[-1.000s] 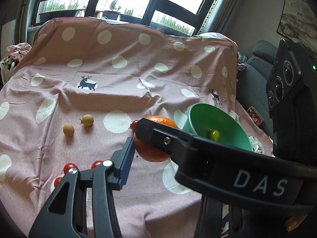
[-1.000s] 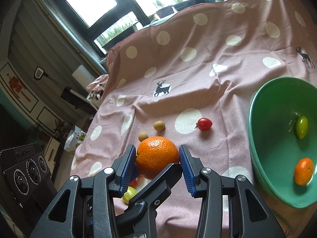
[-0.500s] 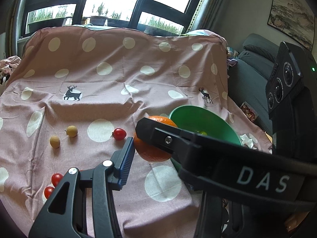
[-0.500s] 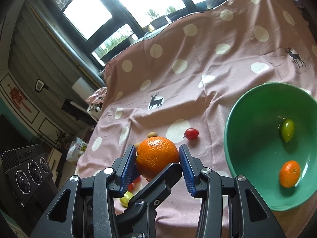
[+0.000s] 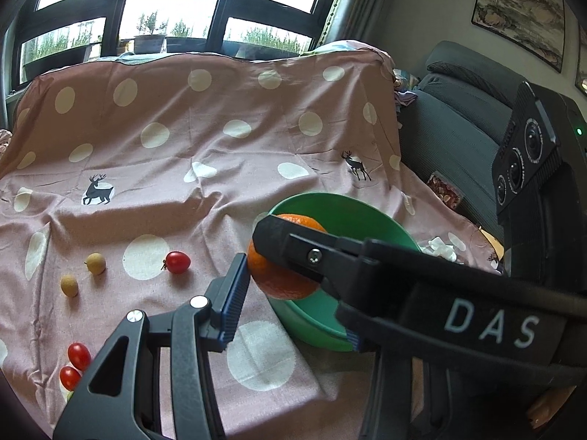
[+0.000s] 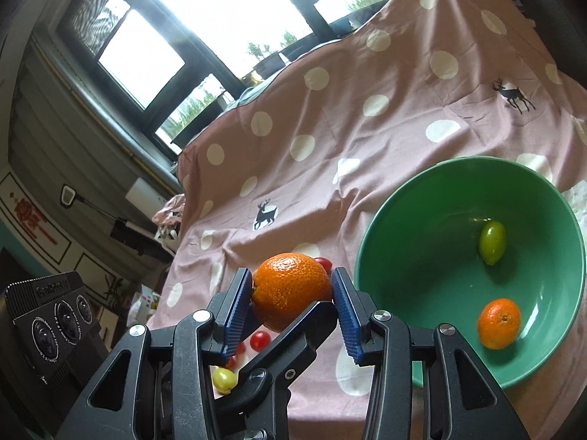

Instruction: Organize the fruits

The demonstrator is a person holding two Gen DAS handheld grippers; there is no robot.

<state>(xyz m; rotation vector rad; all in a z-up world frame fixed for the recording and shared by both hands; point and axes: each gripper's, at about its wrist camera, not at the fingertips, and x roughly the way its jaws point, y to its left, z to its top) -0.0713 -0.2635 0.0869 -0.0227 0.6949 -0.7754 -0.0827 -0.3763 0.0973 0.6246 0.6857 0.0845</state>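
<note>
Far left on the spotted cloth (image 5: 220, 168) over the counter: two small brown fruits (image 5: 69, 285) side by side, and nearer, by the cloth's near left edge, two red tomatoes (image 5: 79, 355) touching each other. A little right of the brown fruits, a single tomato (image 5: 177, 260) lying alone at the rim of a white dot. Low under the tools, from the right wrist, a yellow-green fruit (image 6: 223, 379) on the cloth. In the middle, raised off the cloth and just left of the green bowl (image 6: 422, 264): the big orange (image 6: 290, 286). Clamped at its left and right sides by the blue pads of the right tool (image 6: 291, 288), set narrow around it. Left tool (image 5: 293, 275) also at the big orange, its left pad (image 5: 231, 293) against the peel, its other finger hidden behind the right tool's black arm; impossible to tell whether gripping or merely touching. To the right, the bowl standing on the cloth, holding a green oval fruit (image 6: 492, 242) at the far side and a small orange fruit (image 6: 499, 323) at the near side, well apart. Far right, beyond the cloth's edge, a grey sofa (image 5: 458, 128).
</note>
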